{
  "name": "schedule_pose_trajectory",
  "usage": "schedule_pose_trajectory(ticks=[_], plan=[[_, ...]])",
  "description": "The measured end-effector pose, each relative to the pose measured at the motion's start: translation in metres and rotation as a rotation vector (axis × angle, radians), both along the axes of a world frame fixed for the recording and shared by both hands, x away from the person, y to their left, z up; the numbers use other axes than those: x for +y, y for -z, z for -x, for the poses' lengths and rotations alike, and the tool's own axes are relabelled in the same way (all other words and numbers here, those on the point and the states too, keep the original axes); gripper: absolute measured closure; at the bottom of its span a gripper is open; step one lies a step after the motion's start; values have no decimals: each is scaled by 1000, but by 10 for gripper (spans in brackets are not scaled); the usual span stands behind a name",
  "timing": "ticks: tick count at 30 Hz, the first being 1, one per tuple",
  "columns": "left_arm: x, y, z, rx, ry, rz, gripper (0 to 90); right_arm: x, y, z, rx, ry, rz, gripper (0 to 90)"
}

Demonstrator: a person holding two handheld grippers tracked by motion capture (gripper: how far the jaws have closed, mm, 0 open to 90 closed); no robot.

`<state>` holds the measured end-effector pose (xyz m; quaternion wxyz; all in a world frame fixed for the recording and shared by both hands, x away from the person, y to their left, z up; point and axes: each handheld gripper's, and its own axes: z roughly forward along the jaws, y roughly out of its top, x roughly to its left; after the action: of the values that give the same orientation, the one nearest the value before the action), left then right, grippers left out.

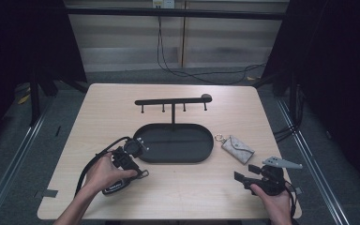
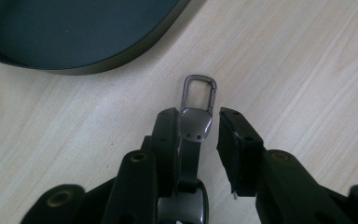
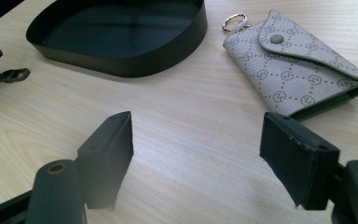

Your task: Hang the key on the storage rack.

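While the left tongs [image 2: 200, 128] are sitting around a dark metal key clip [image 2: 196, 112] just below the black oval tray [image 2: 135, 46], one pad is touching it and the other is standing off, so no firm clamp yet. The clip is looking small, stiff, light and slick; the flat body is the better grab, not the loop. The right tongs [image 3: 198, 158] are gaping wide, holding nothing. The right gripper view is adding the grey patterned pouch [image 3: 298, 65] right of the tray; the high view is showing the hook stand [image 1: 172, 101] behind it on the counter [image 1: 192, 187].

A light wooden table [image 1: 122, 101] carries a black oval tray [image 1: 206, 149], a patterned pouch [image 1: 238, 149] and a metal clasp [image 2: 199, 100]
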<state>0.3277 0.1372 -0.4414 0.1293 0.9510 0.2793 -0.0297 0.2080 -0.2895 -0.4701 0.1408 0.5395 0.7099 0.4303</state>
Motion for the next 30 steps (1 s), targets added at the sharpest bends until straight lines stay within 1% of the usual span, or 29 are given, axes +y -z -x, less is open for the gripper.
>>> schedule_pose_trajectory(ticks=[2, 3, 6, 8, 9, 13, 14, 15, 16, 17, 18, 19, 20, 21, 24, 25, 26, 27, 28, 30], plan=[[-1, 2, -1, 11, 16, -7, 657, 0, 0, 0, 6, -1, -1, 256], [-2, 4, -2, 17, 24, -29, 645, 0, 1, -1, 9, -5, 1, 256], [-3, 6, -4, 16, 21, -25, 602, 0, 1, -1, 10, -9, 1, 256], [-4, 8, -7, 19, 16, -42, 541, 0, 1, -1, 12, -5, -2, 256], [-4, 8, -7, 19, 16, -42, 539, 0, 1, -1, 12, -5, -2, 256], [-8, 11, -6, 30, 22, -57, 541, 0, 1, -2, 14, -6, -3, 256], [-9, 11, -5, 36, 29, -62, 552, 0, 1, -2, 14, -7, -2, 256], [-11, 12, -5, 32, 31, -65, 564, 0, 2, -2, 17, -7, -1, 256], [-12, 13, -4, 30, 32, -77, 564, 0, 2, -2, 17, -7, -1, 256], [-13, 14, -5, 39, 41, -84, 564, 0, 2, -2, 16, -10, 1, 256], [-15, 16, -5, 39, 39, -101, 561, 1, 2, -2, 17, -12, 4, 256], [-15, 16, -5, 39, 39, -101, 562, 1, 2, -2, 19, -14, 4, 256], [-15, 17, -6, 44, 61, -119, 562, 1, 2, -2, 19, -14, 4, 256], [-16, 18, -5, 38, 49, -119, 588, 2, 2, -2, 21, -17, 7, 256], [-17, 20, -5, 32, 74, -141, 611, 1, 2, -2, 20, -18, 8, 256], [-18, 21, -4, 31, 67, -136, 629, 1, 2, -2, 21, -18, 7, 256], [-19, 21, -4, 28, 67, -133, 629, 1, 2, -2, 21, -18, 7, 256], [-19, 20, -4, 17, 67, -139, 639, 2, 2, -2, 23, -18, 8, 256], [-20, 21, -4, 15, 75, -147, 651, 2, 2, -2, 24, -17, 11, 256], [-23, 22, -4, 24, 82, -160, 658, 2, 3, -3, 33, -19, 12, 256]])
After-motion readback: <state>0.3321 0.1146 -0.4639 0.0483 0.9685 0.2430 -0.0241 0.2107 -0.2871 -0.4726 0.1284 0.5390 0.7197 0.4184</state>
